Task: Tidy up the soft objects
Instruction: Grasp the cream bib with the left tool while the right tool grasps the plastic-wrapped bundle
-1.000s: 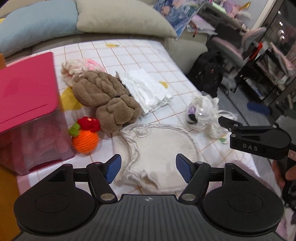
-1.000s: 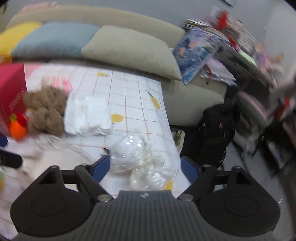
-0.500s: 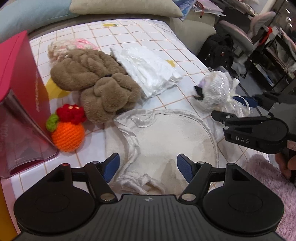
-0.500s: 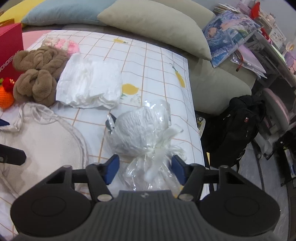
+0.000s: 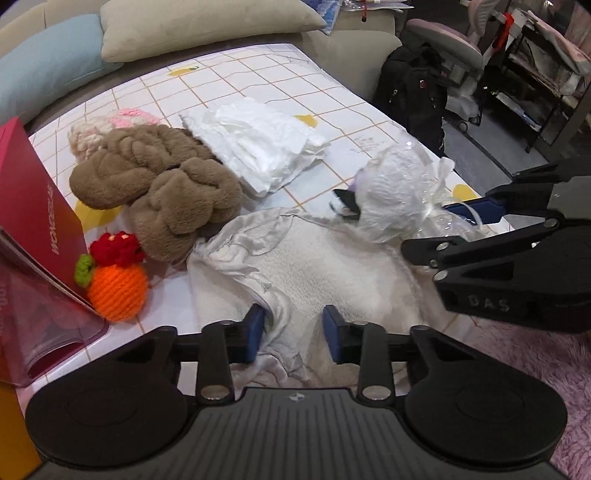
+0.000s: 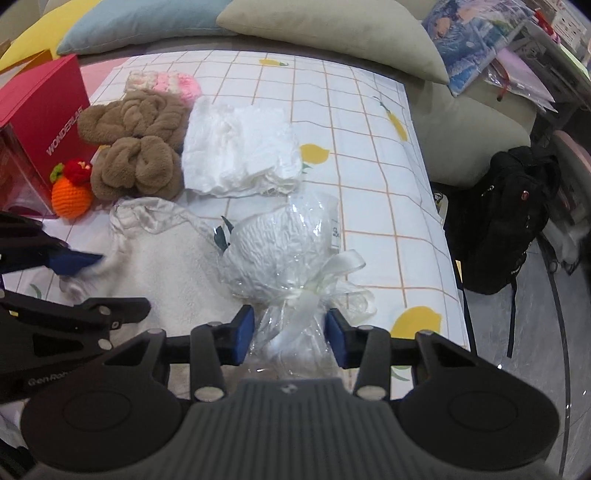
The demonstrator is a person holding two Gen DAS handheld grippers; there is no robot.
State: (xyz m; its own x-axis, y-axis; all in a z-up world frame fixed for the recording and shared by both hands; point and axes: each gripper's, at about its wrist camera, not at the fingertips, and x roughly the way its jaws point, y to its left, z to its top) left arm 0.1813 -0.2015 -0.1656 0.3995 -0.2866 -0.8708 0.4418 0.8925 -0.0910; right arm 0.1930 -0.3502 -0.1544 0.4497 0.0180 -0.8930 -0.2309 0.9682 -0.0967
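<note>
A cream fleece cloth with a satin edge (image 5: 325, 266) lies at the front of the checked sheet; it also shows in the right wrist view (image 6: 162, 258). My left gripper (image 5: 294, 332) is open, its jaws either side of the cloth's bunched near edge. A white soft item in a clear plastic bag tied with ribbon (image 6: 284, 247) lies to the right, also in the left wrist view (image 5: 395, 188). My right gripper (image 6: 290, 334) is open, its jaws either side of the bag's tied neck. A brown plush (image 5: 159, 188), white folded cloth (image 5: 258, 147), pink-and-cream knit (image 5: 110, 125) and orange crochet fruit (image 5: 116, 284) lie behind.
A red-lidded translucent box (image 5: 33, 236) stands at the left. Cushions (image 6: 332, 29) line the sofa back. A black backpack (image 6: 506, 218) sits on the floor to the right. A pink fluffy rug (image 5: 535, 362) lies at the front right.
Both grippers moved forward and down and narrowed their jaws. The left now straddles the cream cloth's edge; the right now straddles the bag's neck.
</note>
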